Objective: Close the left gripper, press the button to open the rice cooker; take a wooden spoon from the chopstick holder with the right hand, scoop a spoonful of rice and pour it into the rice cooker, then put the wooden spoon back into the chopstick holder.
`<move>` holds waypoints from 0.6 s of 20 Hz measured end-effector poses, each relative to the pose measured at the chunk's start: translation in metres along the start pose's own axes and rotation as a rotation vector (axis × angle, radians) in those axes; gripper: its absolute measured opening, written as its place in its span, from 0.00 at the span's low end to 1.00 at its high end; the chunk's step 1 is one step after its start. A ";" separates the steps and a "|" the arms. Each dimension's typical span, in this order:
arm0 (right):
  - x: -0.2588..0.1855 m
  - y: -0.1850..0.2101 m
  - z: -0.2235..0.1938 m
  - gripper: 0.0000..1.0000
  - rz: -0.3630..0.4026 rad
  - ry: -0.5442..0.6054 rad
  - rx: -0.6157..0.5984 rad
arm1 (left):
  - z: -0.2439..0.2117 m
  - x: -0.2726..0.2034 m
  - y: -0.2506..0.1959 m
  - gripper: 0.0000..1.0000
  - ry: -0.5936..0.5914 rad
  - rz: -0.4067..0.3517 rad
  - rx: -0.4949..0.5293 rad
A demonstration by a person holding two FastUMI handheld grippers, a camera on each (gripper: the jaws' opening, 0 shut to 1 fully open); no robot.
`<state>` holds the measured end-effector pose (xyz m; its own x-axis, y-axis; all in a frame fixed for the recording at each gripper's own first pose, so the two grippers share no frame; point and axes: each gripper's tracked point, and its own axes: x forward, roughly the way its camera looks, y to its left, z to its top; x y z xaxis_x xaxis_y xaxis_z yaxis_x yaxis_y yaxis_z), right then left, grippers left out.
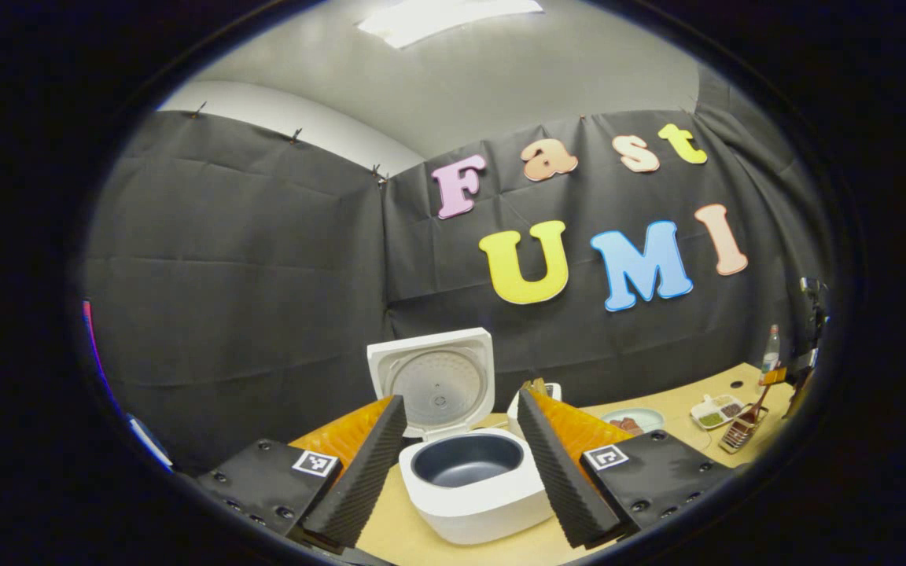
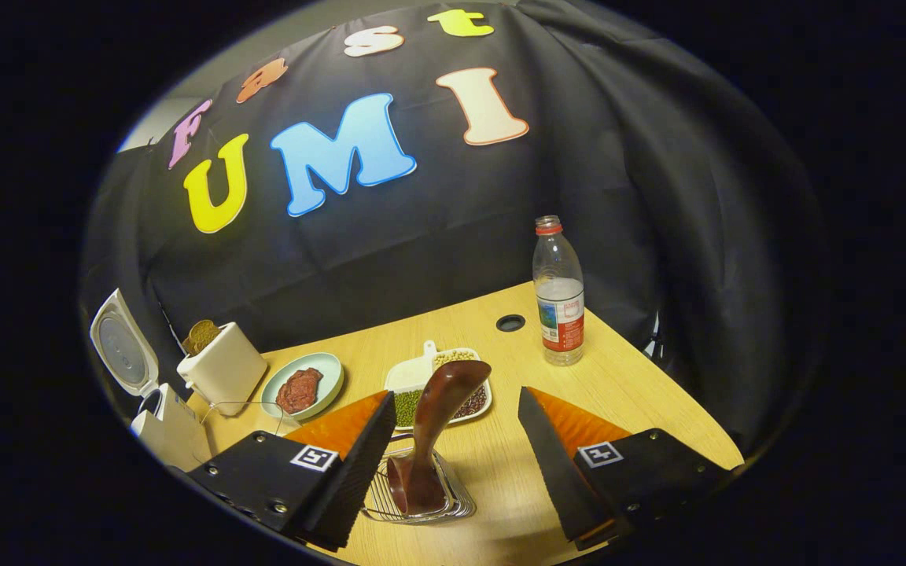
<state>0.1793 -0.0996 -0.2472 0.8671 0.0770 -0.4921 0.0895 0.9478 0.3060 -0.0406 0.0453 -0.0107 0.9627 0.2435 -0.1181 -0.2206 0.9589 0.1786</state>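
We see the left gripper view close above the open rice cooker (image 1: 473, 472); the right gripper view faces the chopstick holder (image 2: 419, 495). Both share the surface (image 2: 626, 393).

One rice cooker (image 1: 473, 479) is standing open on the worktop (image 2: 642, 409), and one wooden spoon (image 2: 433, 424) is sitting in one wire chopstick holder (image 2: 453, 503). One water bottle (image 2: 558, 295), one round plate (image 2: 327, 369), one divided dish (image 2: 414, 377) of beans and one white toaster (image 2: 225, 369) are also sitting there. Two grippers are showing, the left gripper (image 1: 461, 448) and the right gripper (image 2: 453, 440), each carrying two fingers.
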 end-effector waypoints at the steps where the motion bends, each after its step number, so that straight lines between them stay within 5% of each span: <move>1: 0.005 0.001 -0.002 0.95 0.004 0.013 0.011 | 0.000 -0.001 0.002 1.00 0.002 0.007 0.000; 8: 0.016 0.020 -0.017 0.84 0.088 0.109 0.073 | -0.009 -0.009 0.016 0.98 0.027 0.051 0.001; 9: 0.022 0.015 -0.019 0.77 0.057 0.099 0.077 | -0.011 -0.010 0.019 0.98 0.030 0.058 0.002; 11: 0.020 0.017 -0.014 0.30 0.071 0.104 0.106 | -0.012 -0.011 0.022 0.98 0.033 0.065 0.000; 12: 0.018 0.022 -0.016 0.35 0.088 0.114 0.119 | -0.013 -0.012 0.024 0.98 0.034 0.065 0.000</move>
<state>0.1891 -0.0724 -0.2622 0.8135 0.1986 -0.5466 0.0793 0.8932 0.4426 -0.0593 0.0669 -0.0179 0.9404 0.3104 -0.1392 -0.2829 0.9408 0.1866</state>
